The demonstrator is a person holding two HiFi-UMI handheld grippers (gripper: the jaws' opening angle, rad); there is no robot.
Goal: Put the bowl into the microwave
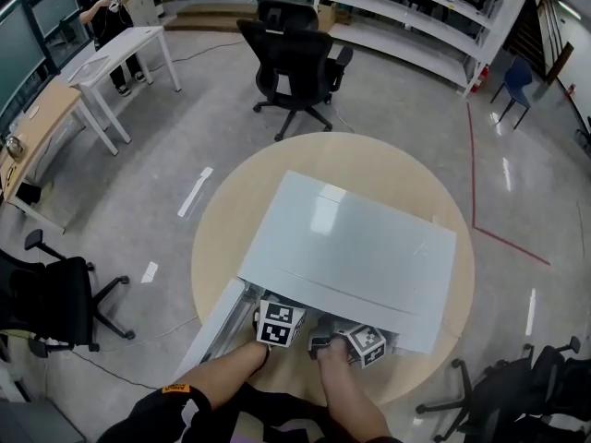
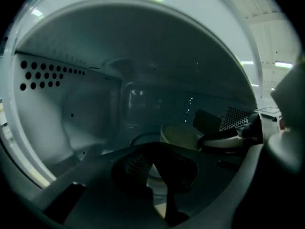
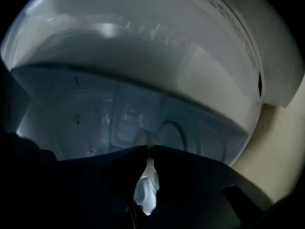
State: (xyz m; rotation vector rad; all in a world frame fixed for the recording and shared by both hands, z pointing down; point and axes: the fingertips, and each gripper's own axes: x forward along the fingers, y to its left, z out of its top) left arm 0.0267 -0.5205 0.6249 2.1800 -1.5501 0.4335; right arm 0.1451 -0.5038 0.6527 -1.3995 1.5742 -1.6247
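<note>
1. Currently at the placing step. Both grippers are reaching into the open microwave [image 1: 360, 247], which sits on the round counter [image 1: 231, 210]. Its door [image 1: 214, 326] is swung out to the person's left.
2. Location of the bowl [image 2: 183, 136]: inside the cavity, right of centre and toward the back as the left gripper view shows it. It is over or on the round plate [image 2: 137, 138] on the cavity floor. I cannot tell whether its base touches.
3. Right gripper [image 3: 148, 152]: jaws drawn almost together, with only a thin pale edge showing in the slit. I take that edge to be the bowl's rim, pinched. The left gripper view agrees, since it shows a dark jaw on the bowl's right side.
4. Left gripper [image 2: 159, 163]: jaws clenched with nothing between them. It sits just inside the mouth, apart from the bowl.
5. Judgement: the task is nearly done. The next move calls for lowering until the bowl bears its own weight, then loosening the right jaws. The gripper should back straight out so the rim is not dragged or tipped. The door closes afterwards if wanted.
6. Risk: the cavity is dim and tight, and the left gripper could knock the bowl on the way out.
7. Count: one microwave, one bowl, one counter, two grippers.
</note>
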